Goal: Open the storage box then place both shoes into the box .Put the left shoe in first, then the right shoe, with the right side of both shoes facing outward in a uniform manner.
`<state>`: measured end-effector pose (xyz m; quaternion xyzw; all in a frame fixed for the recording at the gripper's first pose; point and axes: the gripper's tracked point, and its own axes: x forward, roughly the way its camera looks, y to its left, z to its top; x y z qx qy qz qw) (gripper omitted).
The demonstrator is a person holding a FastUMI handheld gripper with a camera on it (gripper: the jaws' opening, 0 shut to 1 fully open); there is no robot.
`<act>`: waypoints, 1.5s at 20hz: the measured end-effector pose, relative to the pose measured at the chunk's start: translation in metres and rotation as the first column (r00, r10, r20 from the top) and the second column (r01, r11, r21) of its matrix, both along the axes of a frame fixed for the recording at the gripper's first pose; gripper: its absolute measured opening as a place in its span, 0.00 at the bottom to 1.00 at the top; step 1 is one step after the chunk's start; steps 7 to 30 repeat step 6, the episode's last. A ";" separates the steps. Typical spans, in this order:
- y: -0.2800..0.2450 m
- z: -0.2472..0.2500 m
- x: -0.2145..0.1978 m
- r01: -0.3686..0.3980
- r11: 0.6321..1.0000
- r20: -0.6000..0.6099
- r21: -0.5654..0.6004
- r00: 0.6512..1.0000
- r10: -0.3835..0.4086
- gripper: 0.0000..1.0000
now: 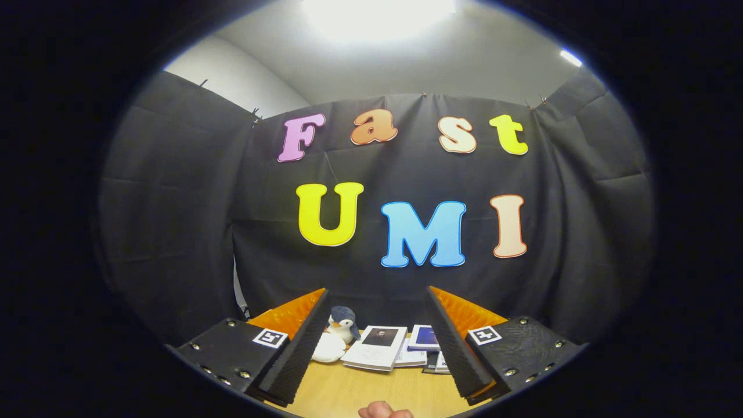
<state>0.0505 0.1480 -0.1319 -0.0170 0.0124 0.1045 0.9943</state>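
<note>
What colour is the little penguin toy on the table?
The penguin toy is dark blue-grey with a white belly, seen in the gripper view between the open gripper's fingers.

**Hand-held gripper: visible parts**

One hand-held gripper point(374, 348), two-finger type. The fingers point(296, 354) are long flat slabs with finely ribbed inner faces, set wide apart with nothing between them. Each finger sits on a textured, plate-like mount fastened with round metal screws along its edges. Each mount carries one small square white tag printed with a black block pattern. Ridged panels back the fingers on their outer sides. A fingertip point(384, 411) of the person shows below.
</note>
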 end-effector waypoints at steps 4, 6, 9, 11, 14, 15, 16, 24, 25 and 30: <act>-0.007 -0.004 -0.005 -0.007 1.000 -0.013 0.022 1.000 0.007 0.98; -0.013 -0.006 -0.004 -0.006 1.000 -0.016 0.020 1.000 0.006 0.98; -0.013 -0.006 -0.004 -0.006 1.000 -0.016 0.020 1.000 0.006 0.98; -0.013 -0.006 -0.004 -0.006 1.000 -0.016 0.020 1.000 0.006 0.98; -0.013 -0.006 -0.004 -0.006 1.000 -0.016 0.020 1.000 0.006 0.98; -0.013 -0.006 -0.004 -0.006 1.000 -0.016 0.020 1.000 0.006 0.98; -0.013 -0.006 -0.004 -0.006 1.000 -0.016 0.020 1.000 0.006 0.98; -0.013 -0.006 -0.004 -0.006 1.000 -0.016 0.020 1.000 0.006 0.98; -0.013 -0.006 -0.004 -0.006 1.000 -0.016 0.020 1.000 0.006 0.98; -0.013 -0.006 -0.004 -0.006 1.000 -0.016 0.020 1.000 0.006 0.98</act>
